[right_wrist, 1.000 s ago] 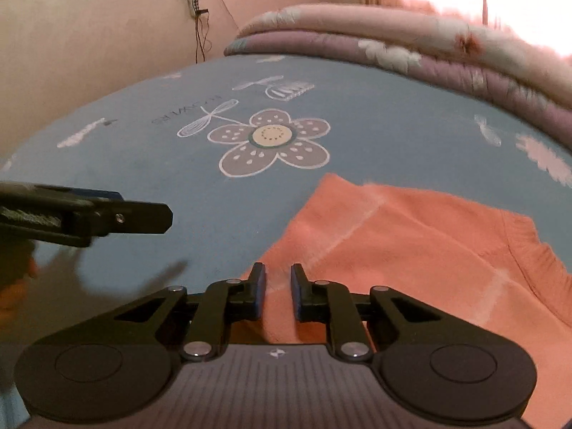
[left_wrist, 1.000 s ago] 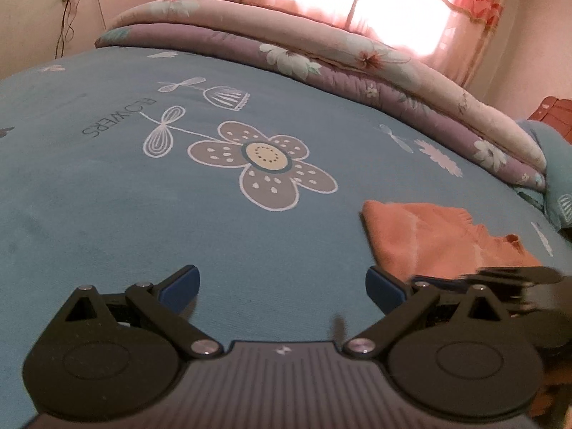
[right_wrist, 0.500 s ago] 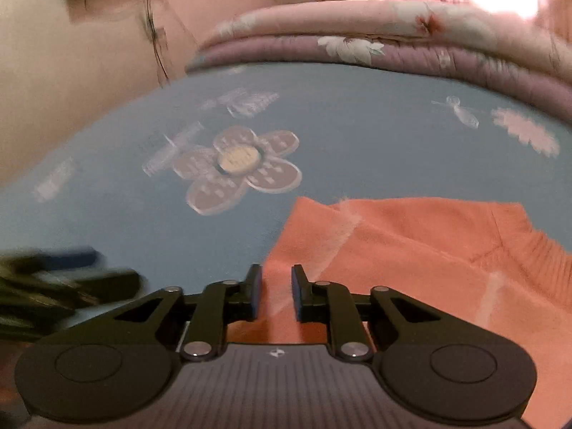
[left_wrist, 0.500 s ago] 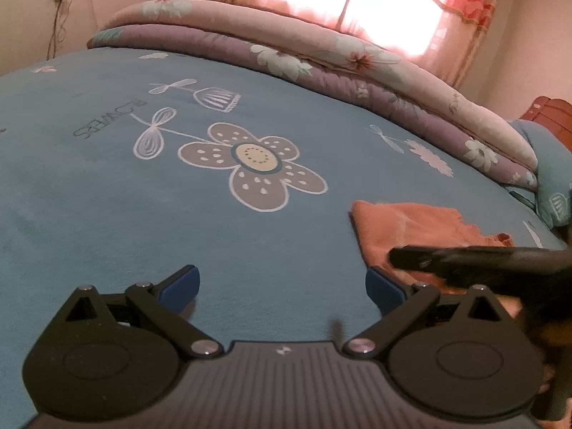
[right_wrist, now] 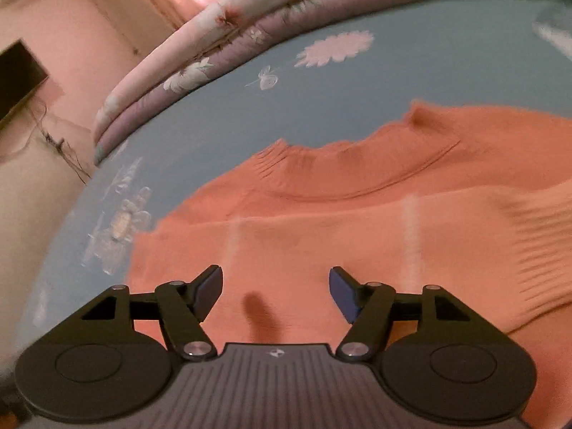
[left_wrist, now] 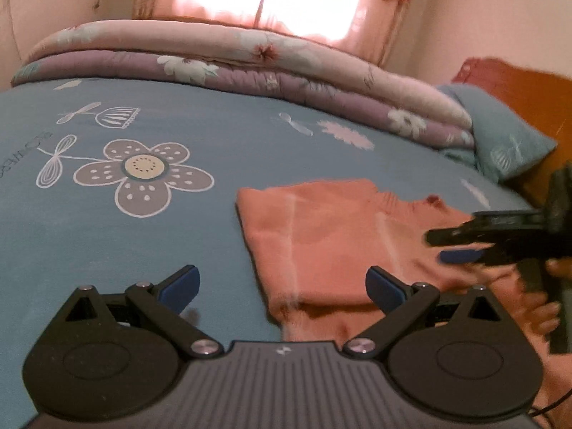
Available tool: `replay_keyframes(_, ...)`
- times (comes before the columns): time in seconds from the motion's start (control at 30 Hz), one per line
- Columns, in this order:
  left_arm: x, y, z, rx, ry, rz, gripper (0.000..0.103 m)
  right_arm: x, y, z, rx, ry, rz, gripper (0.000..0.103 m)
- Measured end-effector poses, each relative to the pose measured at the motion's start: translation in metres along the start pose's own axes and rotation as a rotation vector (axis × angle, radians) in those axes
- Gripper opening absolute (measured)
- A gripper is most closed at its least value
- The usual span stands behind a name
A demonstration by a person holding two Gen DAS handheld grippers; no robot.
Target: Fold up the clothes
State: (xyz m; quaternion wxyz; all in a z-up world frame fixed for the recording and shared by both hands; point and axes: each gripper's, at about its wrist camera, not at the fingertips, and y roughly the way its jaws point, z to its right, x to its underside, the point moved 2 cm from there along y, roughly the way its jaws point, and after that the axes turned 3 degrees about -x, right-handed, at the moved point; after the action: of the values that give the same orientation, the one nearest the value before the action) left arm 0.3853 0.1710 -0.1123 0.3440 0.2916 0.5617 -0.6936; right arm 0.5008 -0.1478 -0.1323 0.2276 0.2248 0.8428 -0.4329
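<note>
An orange knitted sweater [left_wrist: 332,243] lies folded on the blue flowered bed sheet [left_wrist: 107,243]. In the right wrist view the sweater [right_wrist: 357,221] fills the middle, with its ribbed collar at the far side and a ribbed cuff at the right. My left gripper [left_wrist: 282,286] is open and empty, just above the sweater's near left corner. My right gripper [right_wrist: 275,291] is open and empty, low over the sweater's body. It also shows in the left wrist view [left_wrist: 461,246] over the sweater's right part.
A folded pink and purple floral quilt [left_wrist: 250,68] lies along the far side of the bed. A blue pillow [left_wrist: 500,136] and a wooden headboard [left_wrist: 518,93] are at the right. A wall with cables [right_wrist: 53,139] stands at the left.
My right gripper has opened and let go of the sweater's edge, then moved right over the sweater. My left gripper has moved right toward the sweater and stayed open.
</note>
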Motion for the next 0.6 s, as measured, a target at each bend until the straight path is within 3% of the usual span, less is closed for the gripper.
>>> replay_keyframes(0.1,0.001,0.002,0.001,0.0,0.004,-0.01,0.099,-0.003,-0.033,0.03,0.072,0.025,0.061,0.079)
replay_keyframes(0.2,0.001,0.002,-0.002,-0.004,-0.007,-0.013,0.099,-0.007,-0.063,0.067,0.219,0.077,0.125,0.083)
replay_keyframes(0.23,0.001,0.002,-0.002,-0.006,-0.008,-0.014,0.099,-0.007,-0.072,0.076,0.212,0.106,0.144,0.083)
replay_keyframes(0.37,0.001,0.003,-0.003,-0.017,-0.004,-0.016,0.099,-0.005,-0.079,0.071,0.094,0.181,0.189,0.083)
replay_keyframes(0.57,0.004,0.007,0.0,-0.035,0.012,-0.028,0.099,0.005,-0.03,-0.004,-0.161,0.107,0.062,0.083)
replay_keyframes(0.6,0.004,0.007,0.0,-0.035,0.012,-0.029,0.099,0.009,-0.023,-0.011,-0.169,0.099,0.049,0.083)
